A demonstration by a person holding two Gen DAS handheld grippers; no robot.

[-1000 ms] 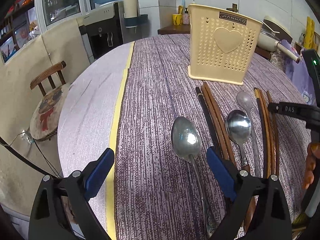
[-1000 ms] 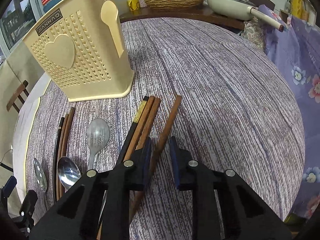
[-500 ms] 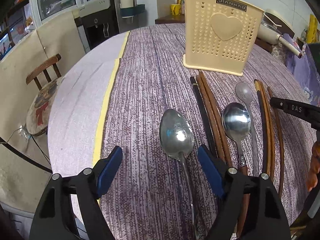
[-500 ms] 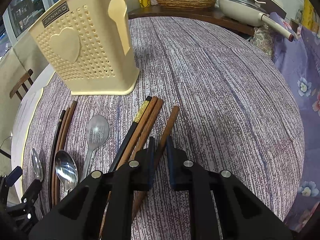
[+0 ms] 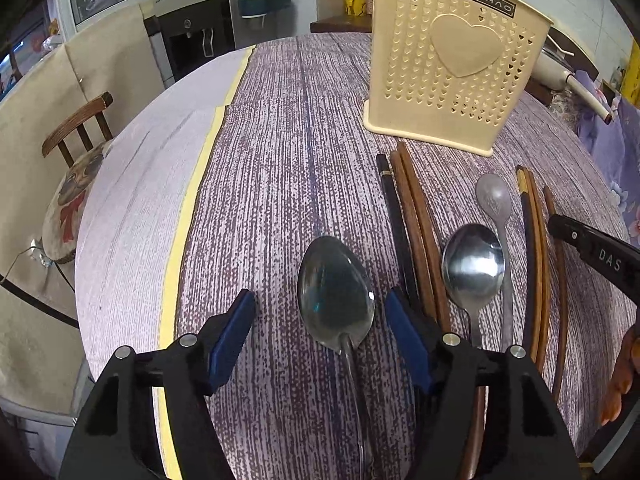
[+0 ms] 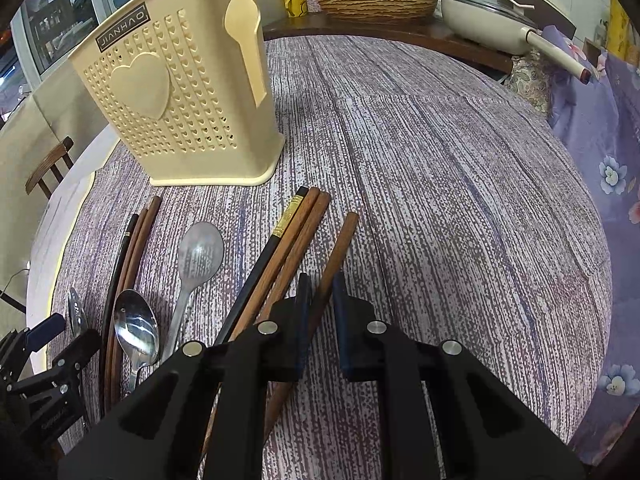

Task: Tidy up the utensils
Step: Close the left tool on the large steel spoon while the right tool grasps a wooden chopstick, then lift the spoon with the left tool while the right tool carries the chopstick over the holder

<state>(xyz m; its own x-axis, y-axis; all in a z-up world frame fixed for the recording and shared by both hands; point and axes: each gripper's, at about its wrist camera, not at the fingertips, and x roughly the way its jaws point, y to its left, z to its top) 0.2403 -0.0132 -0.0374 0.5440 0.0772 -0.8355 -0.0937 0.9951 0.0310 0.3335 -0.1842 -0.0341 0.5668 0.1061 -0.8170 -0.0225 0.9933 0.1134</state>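
Between my right gripper (image 6: 320, 312) fingers, nearly closed, sits a stiff, light, slippery chopstick (image 6: 334, 256); mid-shaft suits. Left gripper (image 5: 320, 332) gapes wide, straddling a spoon (image 5: 335, 292).

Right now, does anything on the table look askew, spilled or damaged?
Nothing is spilled or visibly damaged. The one oddity is a lone brown chopstick lying apart from the neighbouring bundle of three, between the right gripper's narrowly spaced pads. The spoons lie roughly parallel before the upright cream holder.
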